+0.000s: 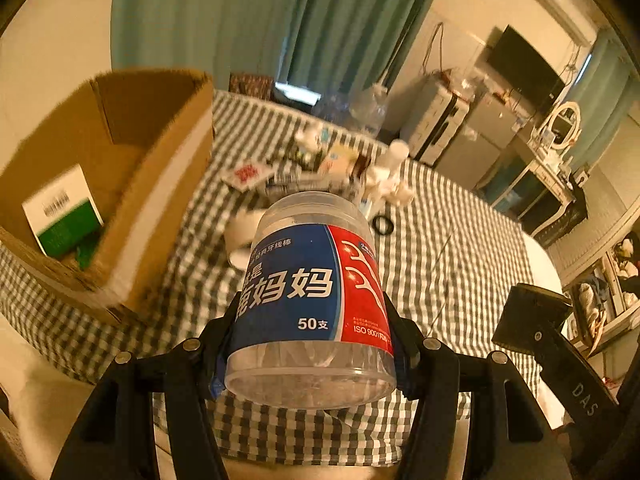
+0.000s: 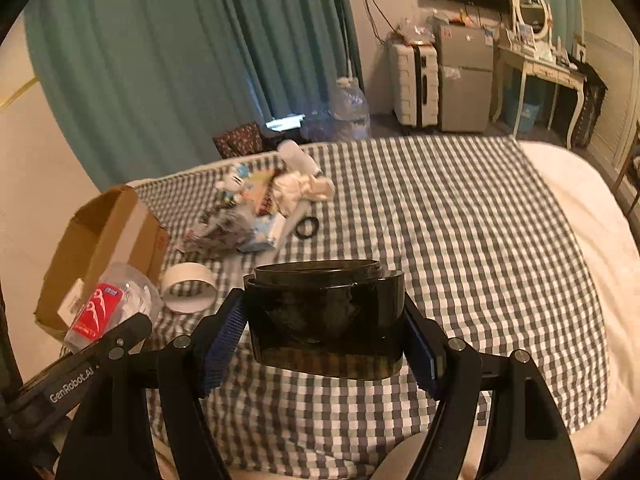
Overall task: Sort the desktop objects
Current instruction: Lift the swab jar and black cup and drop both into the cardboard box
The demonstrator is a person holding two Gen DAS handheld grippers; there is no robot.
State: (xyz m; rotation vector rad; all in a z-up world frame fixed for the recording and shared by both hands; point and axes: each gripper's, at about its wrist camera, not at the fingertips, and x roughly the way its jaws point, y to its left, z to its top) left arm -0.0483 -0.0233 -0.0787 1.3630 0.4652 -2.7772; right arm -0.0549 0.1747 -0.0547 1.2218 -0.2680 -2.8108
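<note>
Both tools are matte black plastic. The left gripper [image 1: 310,354] has two broad, angular fingers [image 1: 428,364] joined by flat linkage bars, each pivot capped by a round silver screw head; a strip of blue padding lines the inner face of one finger. The right gripper [image 2: 326,344] is built the same way — black arms, silver pivot screws, and blue textured pads on both fingers [image 2: 224,340]. White lettering marks the bodies — "DAS" on one, "GenRobot.AI" on the other.
</note>
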